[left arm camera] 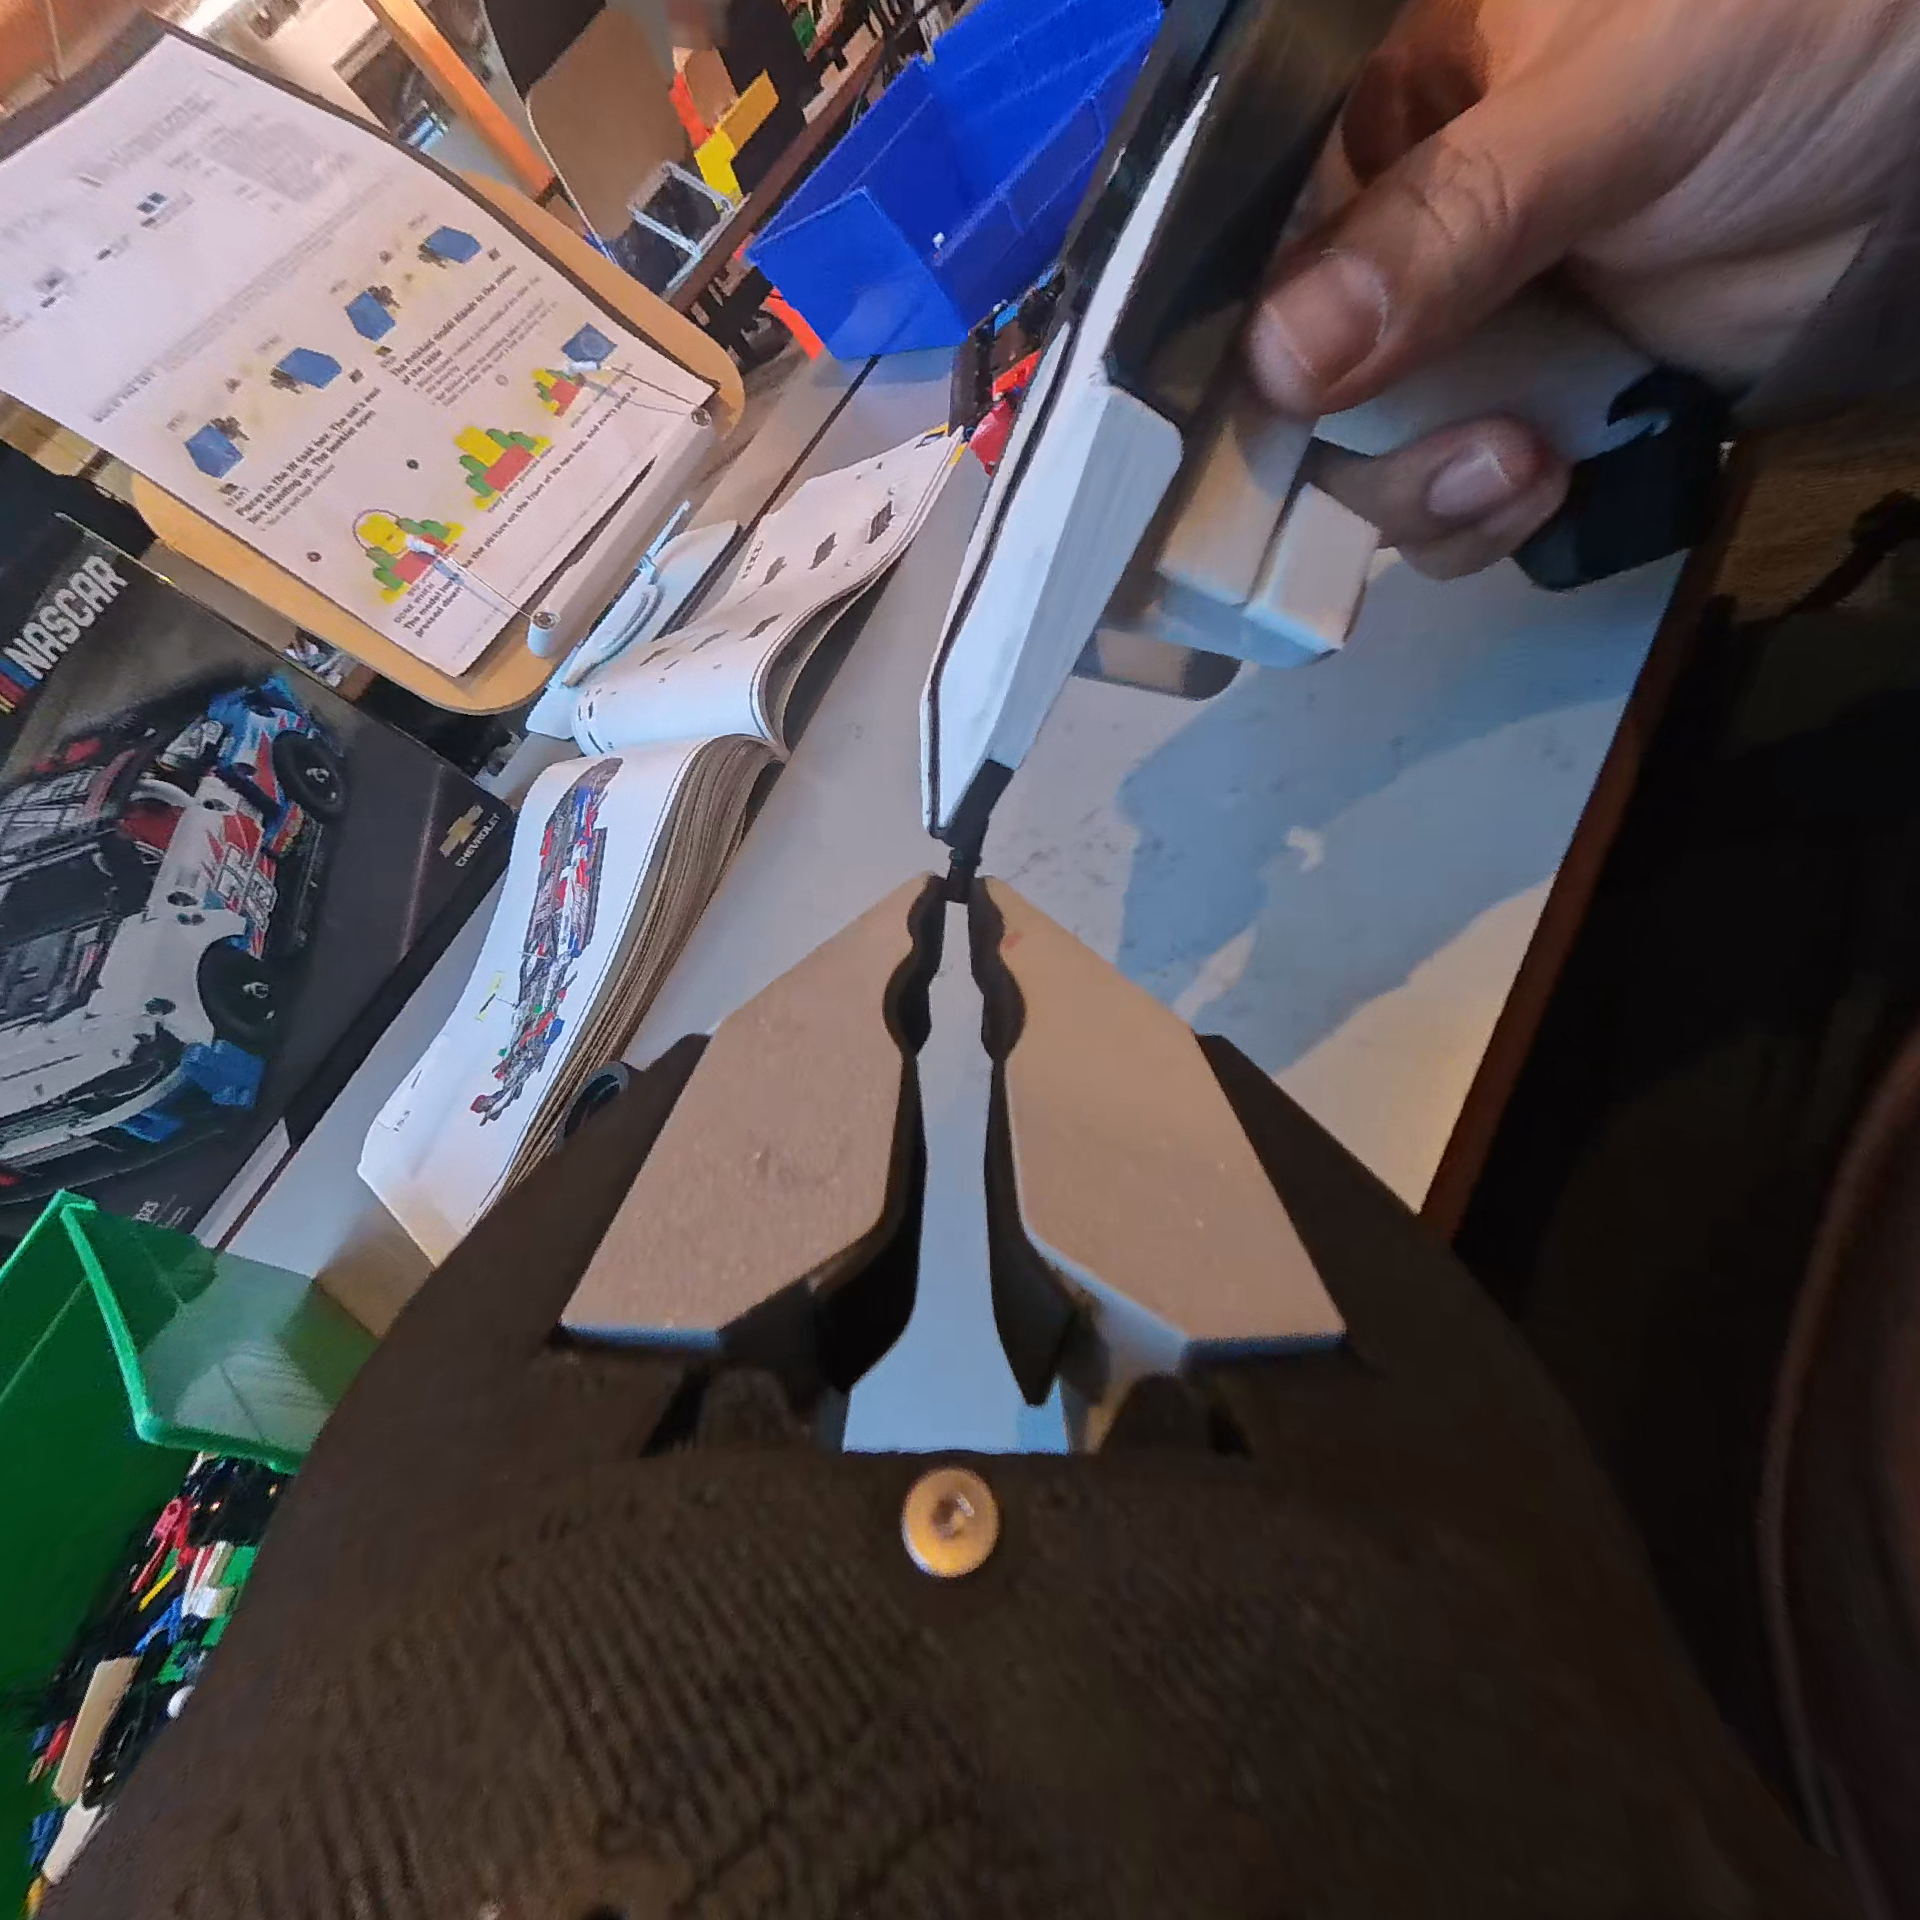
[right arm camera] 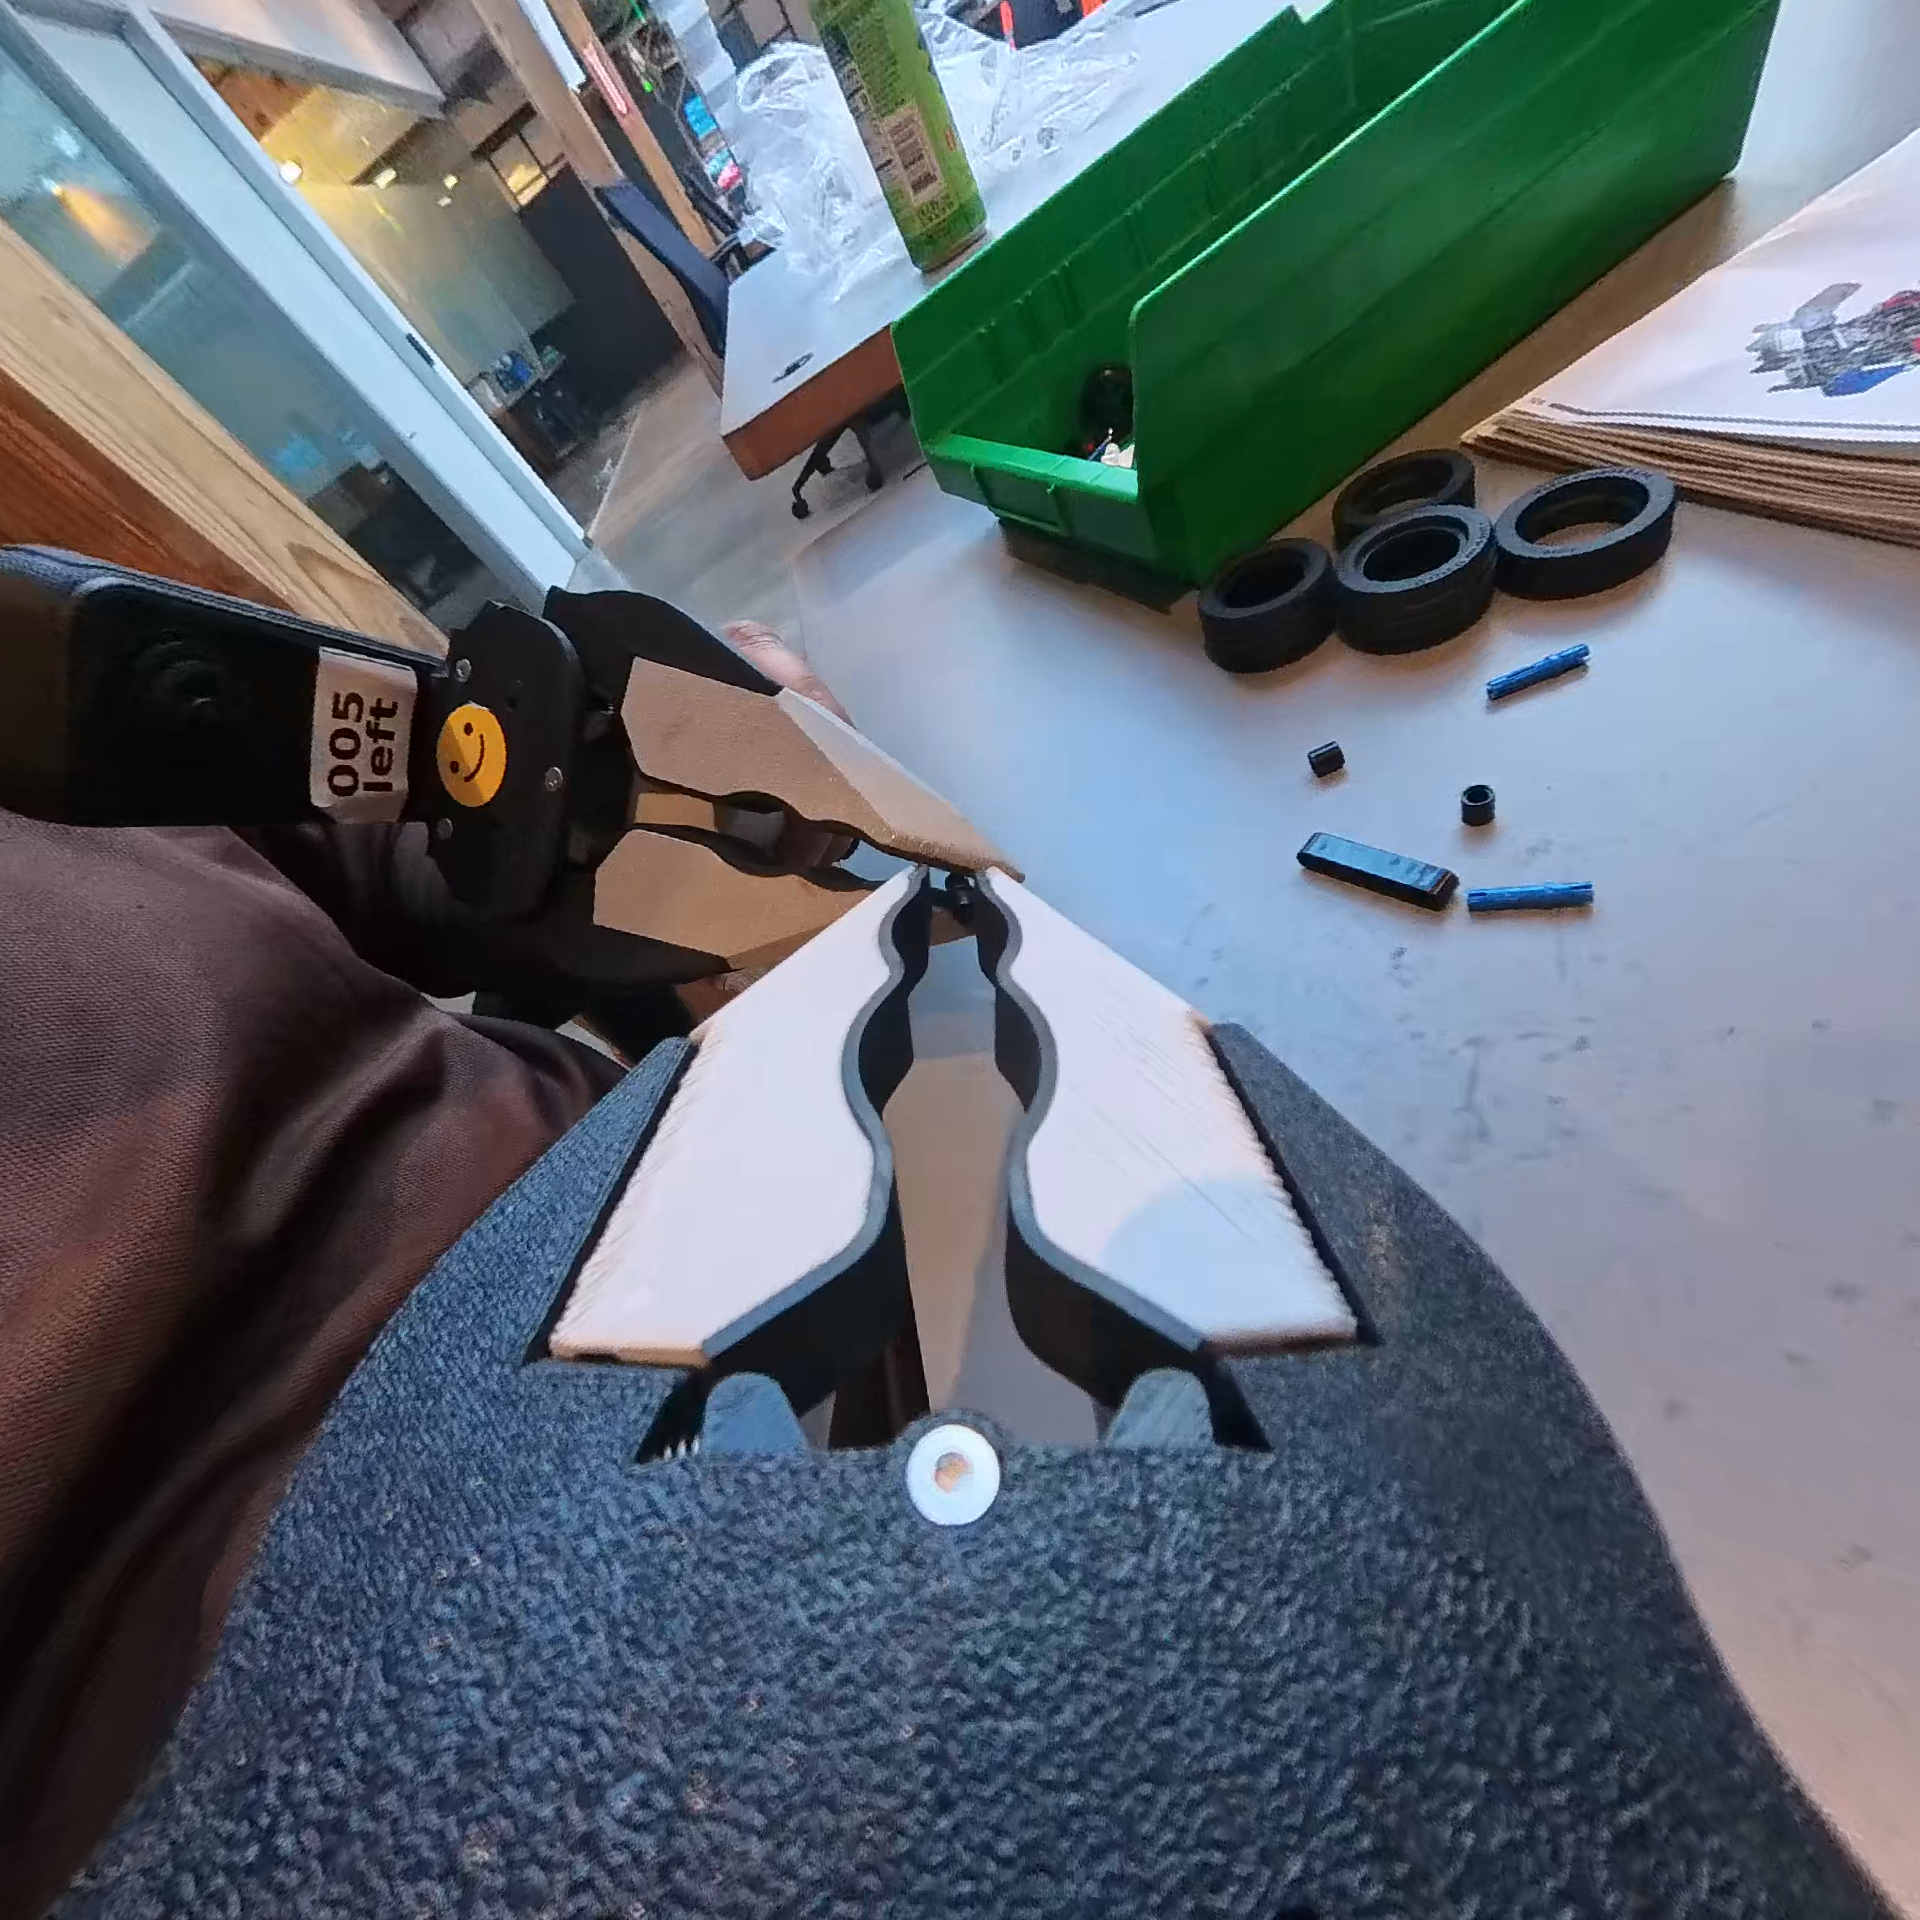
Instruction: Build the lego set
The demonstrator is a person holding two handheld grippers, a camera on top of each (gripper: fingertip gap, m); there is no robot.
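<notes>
In the left wrist view, my left gripper (left arm camera: pixel 958 883) is shut on a small black piece (left arm camera: pixel 960 860) above the grey table (left arm camera: pixel 1299 831). The right gripper (left arm camera: pixel 964 816), held by a hand (left arm camera: pixel 1507 260), comes down from above and its tip meets the same piece. In the right wrist view, my right gripper (right arm camera: pixel 953 881) is shut on the small black piece (right arm camera: pixel 957 896). The left gripper (right arm camera: pixel 935 871) comes in from the left, tip to tip with it. Most of the piece is hidden between the fingertips.
On the table lie several black tyres (right arm camera: pixel 1413 561), two blue pins (right arm camera: pixel 1538 670), a black beam (right arm camera: pixel 1377 871) and two small black bushes (right arm camera: pixel 1477 805). A green bin (right arm camera: pixel 1299 281) of parts, an open booklet (left arm camera: pixel 582 935), the set's box (left arm camera: pixel 208 883) and a blue bin (left arm camera: pixel 935 229) stand around. Only a small space, under 4 cm, lies between the two pairs of fingers.
</notes>
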